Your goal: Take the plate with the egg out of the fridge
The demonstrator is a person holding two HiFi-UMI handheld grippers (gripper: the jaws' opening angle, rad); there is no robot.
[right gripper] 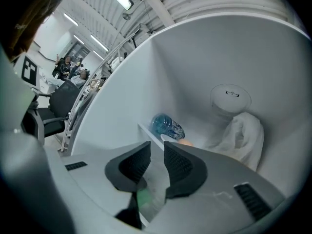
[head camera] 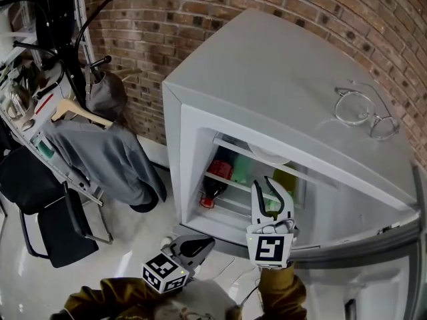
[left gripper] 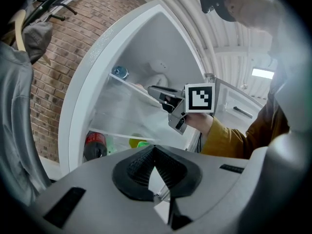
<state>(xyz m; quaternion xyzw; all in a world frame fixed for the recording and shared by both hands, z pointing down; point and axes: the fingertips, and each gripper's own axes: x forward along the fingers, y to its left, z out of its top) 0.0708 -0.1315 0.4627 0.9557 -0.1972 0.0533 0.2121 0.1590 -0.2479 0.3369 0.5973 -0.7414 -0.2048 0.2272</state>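
**Right tongs at the upper shelf, plate just ahead**

The plate (head camera: 270, 156) sits on the upper shelf (right gripper: 146, 130) of the open fridge (head camera: 280, 65), tucked under the top wall. The right tongs (head camera: 269, 195) are raised at the fridge mouth and point inward, their jaws a narrow gap apart with nothing between them. In the right gripper view the plate's near rim lies just beyond the jaw tips and slightly to the right. A small orange patch (right gripper: 186, 142) there is probably the egg, though it is half hidden. A blue bottle (right gripper: 168, 127) lies on its side behind it.

The left tongs (head camera: 197, 245) hang low outside the fridge, jaws closed and empty, so the right hand is much nearer.

The fridge stands on a pale floor (head camera: 133, 232) against a brick wall (head camera: 200, 12). A pair of glasses (head camera: 363, 112) rests on top of it.
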